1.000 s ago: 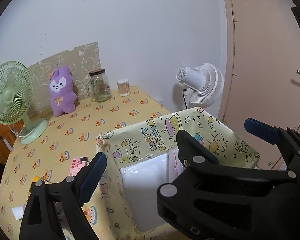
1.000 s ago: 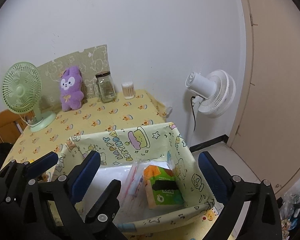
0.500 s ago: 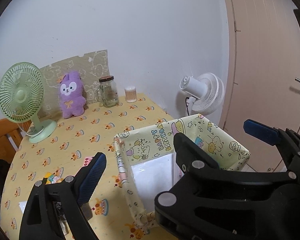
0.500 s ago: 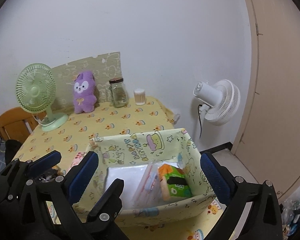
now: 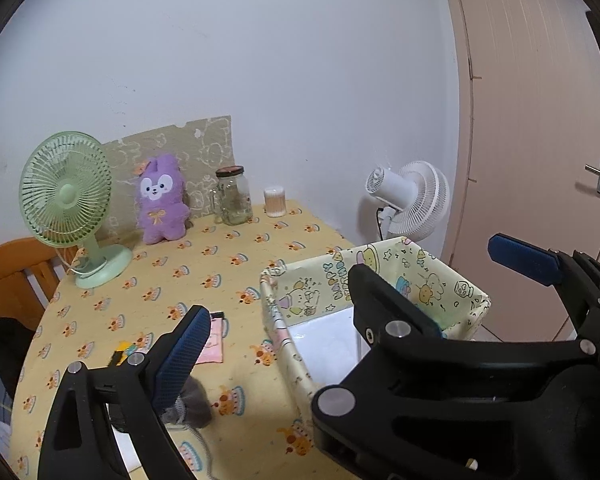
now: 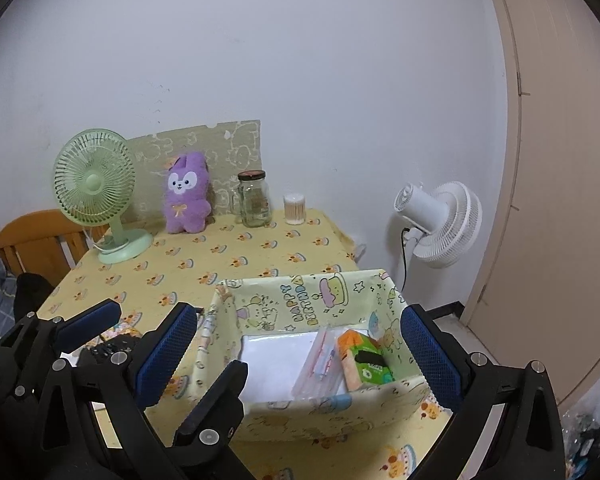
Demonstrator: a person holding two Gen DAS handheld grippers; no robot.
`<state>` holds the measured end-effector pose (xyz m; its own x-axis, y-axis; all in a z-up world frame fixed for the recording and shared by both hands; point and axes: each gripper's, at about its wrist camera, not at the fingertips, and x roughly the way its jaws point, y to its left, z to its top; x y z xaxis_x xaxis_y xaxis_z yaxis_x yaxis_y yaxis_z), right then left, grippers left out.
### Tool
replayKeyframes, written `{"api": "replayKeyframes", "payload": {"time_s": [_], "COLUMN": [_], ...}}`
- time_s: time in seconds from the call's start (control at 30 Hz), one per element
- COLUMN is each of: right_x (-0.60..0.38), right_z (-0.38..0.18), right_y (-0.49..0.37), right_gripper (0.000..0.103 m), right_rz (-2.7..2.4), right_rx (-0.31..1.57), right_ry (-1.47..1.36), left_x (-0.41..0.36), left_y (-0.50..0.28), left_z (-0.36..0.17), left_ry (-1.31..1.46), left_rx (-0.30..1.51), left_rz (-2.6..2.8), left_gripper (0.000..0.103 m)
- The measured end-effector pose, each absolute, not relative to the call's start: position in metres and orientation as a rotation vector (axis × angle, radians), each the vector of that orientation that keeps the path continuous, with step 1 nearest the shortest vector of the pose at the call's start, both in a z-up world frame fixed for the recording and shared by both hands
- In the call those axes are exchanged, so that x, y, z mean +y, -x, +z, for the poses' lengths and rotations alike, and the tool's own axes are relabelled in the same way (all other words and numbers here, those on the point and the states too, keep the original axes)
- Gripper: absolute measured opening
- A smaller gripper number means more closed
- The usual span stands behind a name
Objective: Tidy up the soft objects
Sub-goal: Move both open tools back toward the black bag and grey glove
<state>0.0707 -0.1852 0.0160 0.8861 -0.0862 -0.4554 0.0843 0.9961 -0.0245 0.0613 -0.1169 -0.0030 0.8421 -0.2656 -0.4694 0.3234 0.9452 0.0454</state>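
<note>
A purple plush bunny (image 5: 162,200) (image 6: 188,196) sits upright at the back of the table against a patterned board. A cartoon-print fabric box (image 5: 312,284) (image 6: 300,304) stands at the table's near right corner. It holds a white folded item (image 6: 276,360), a clear pouch (image 6: 320,364) and an orange-green tissue pack (image 6: 364,360). My right gripper (image 6: 296,332) is open, above the box's near side, holding nothing. My left gripper (image 5: 348,288) is open and empty, left of the box. A grey soft lump (image 5: 192,400) lies by its left finger.
A green desk fan (image 5: 66,204) stands back left, with a glass jar (image 5: 233,196) and a cotton-swab tub (image 5: 275,202) along the wall. A pink card (image 5: 214,340) lies mid-table. A white fan (image 6: 440,224), a door (image 5: 540,120) and a wooden chair (image 6: 36,240) flank the table.
Both cameras have pulled back and up from the box, so more of the table shows. The grey lump has come into the left wrist view. Both grippers stay open.
</note>
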Motion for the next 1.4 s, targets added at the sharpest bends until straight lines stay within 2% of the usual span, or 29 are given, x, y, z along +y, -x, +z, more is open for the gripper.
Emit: {"api": "replayKeyframes", "payload": {"time_s": [0.57,1.4], "right_x": [-0.143,-0.078], "right_z": [0.015,-0.023], "right_y": [-0.053,-0.063], "right_gripper": [0.103,0.098], "right_rz": [-0.003,0.136], "right_rx": [0.489,0.518], "right_ry": [-0.031,-0.010], "left_x": [-0.072,-0.008], "left_y": [-0.038,-0.034], "left_z": [0.002,-0.035], "left_ry": [-0.105,-0.065], "left_rx": [0.444,0.504], "left_rz": [-0.241,-0.115], "left_gripper": [0.097,0.097]}}
